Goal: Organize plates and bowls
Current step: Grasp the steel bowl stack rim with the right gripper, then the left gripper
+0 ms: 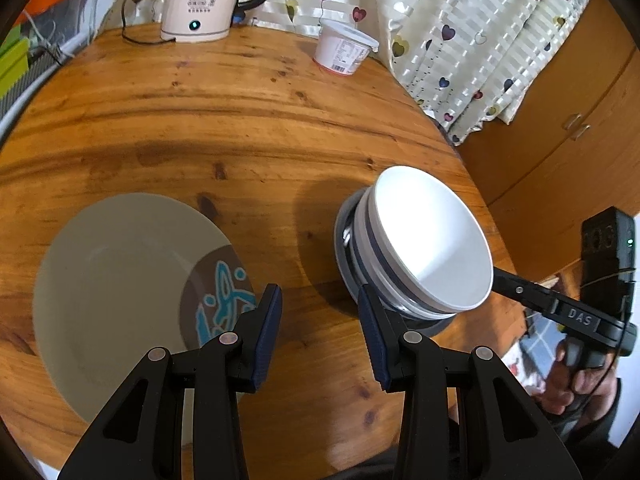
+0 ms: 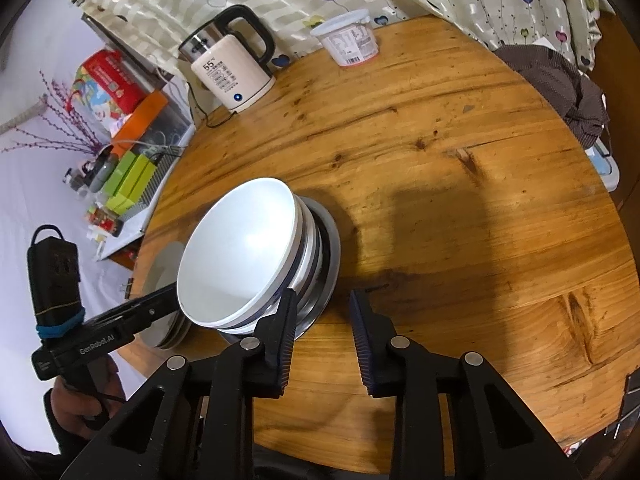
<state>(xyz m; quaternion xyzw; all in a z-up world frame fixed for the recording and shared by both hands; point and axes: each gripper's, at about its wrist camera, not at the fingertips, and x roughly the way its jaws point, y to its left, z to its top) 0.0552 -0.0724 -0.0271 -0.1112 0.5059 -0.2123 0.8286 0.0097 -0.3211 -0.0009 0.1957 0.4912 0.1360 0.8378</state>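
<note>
A stack of white bowls [image 1: 436, 240] with dark blue bands leans on a grey dish [image 1: 347, 276] at the right of the round wooden table [image 1: 240, 128]. A cream plate [image 1: 120, 280] with a brown and blue pattern lies at the left. My left gripper [image 1: 320, 320] hangs open and empty above the bare wood between them. In the right wrist view, my right gripper [image 2: 324, 320] is open and empty just right of the bowl stack [image 2: 240, 252]; its left finger [image 2: 286, 320] stands close to the grey dish [image 2: 331, 248]. The cream plate [image 2: 164, 272] shows behind the stack.
A pink kettle [image 1: 200, 0] and a white tub [image 1: 344, 48] stand at the table's far edge against a curtain. A dark cloth [image 2: 560, 88] lies at the far right rim. A cluttered shelf [image 2: 132, 160] is left of the table and a wooden cabinet [image 1: 560, 140] right.
</note>
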